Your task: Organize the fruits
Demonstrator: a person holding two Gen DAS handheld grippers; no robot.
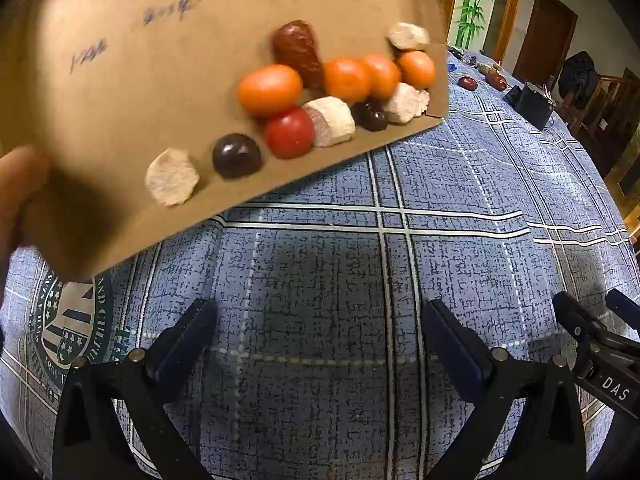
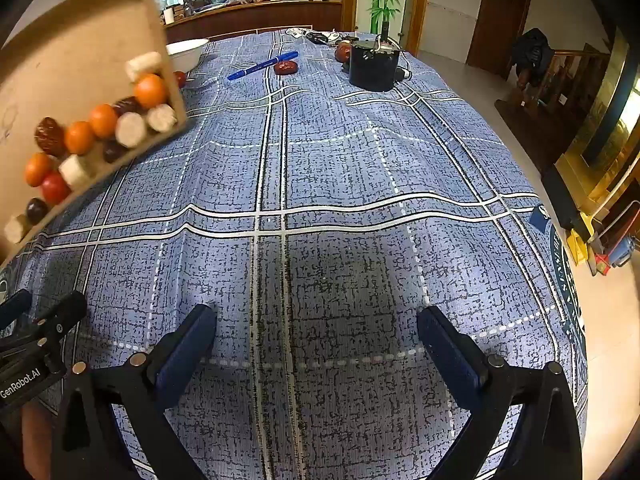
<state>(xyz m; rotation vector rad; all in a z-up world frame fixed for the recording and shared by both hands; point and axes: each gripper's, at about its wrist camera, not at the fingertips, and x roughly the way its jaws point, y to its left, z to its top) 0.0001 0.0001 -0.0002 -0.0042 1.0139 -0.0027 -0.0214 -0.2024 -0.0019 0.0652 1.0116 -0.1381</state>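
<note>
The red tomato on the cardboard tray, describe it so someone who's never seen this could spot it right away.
Find the tilted brown cardboard tray held above the blue checked tablecloth. Fruits crowd its lower edge; the small round red tomato sits there between a dark glossy round fruit and a pale cut chunk. It is the only bright red piece.

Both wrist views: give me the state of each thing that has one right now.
Brown cardboard tray: tilted, held above the blue checked tablecloth.
Small round fruits: piled against the tray's low edge.
Left hand-held gripper: open, empty.
Right hand-held gripper: open, empty.
White bowl: upright.
</note>
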